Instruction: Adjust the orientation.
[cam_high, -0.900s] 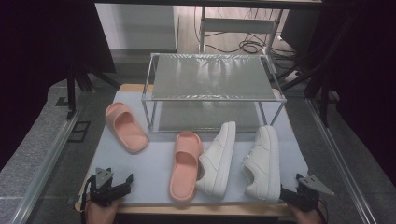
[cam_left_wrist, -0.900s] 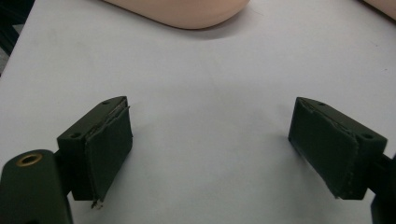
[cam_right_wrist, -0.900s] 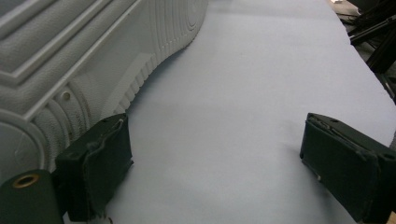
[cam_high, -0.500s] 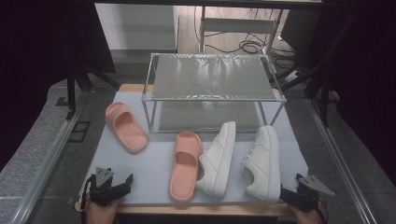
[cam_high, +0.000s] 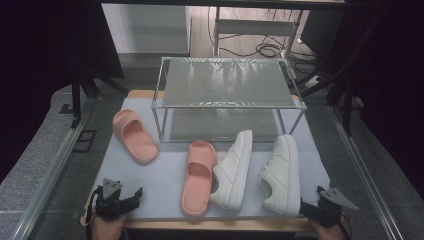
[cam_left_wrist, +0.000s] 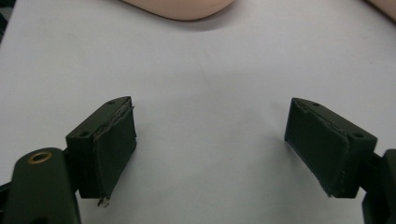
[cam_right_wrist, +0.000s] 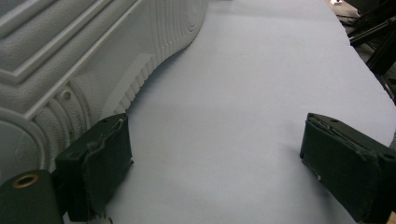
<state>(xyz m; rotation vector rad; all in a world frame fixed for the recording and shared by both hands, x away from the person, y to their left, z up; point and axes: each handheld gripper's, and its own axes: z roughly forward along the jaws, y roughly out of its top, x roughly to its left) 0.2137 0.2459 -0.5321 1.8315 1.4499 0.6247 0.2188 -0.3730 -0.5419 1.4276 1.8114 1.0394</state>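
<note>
Two pink slides and two white sneakers lie on the pale mat (cam_high: 165, 175). One slide (cam_high: 134, 136) is at the left; the other slide (cam_high: 198, 176) lies beside the left sneaker (cam_high: 232, 169). The right sneaker (cam_high: 280, 172) is nearest my right gripper (cam_high: 311, 209), which rests open at the mat's front right corner; in the right gripper view (cam_right_wrist: 215, 168) its left jaw sits close by the sneaker's heel (cam_right_wrist: 51, 88). My left gripper (cam_high: 129, 196) is open at the front left, over bare mat (cam_left_wrist: 210, 135), with a slide's edge (cam_left_wrist: 182, 8) ahead.
A two-level metal and glass shoe rack (cam_high: 227, 82) stands at the back of the mat, both shelves bare. Metal rails (cam_high: 50, 170) run along both sides of the table. Cables (cam_high: 260, 47) lie on the floor behind.
</note>
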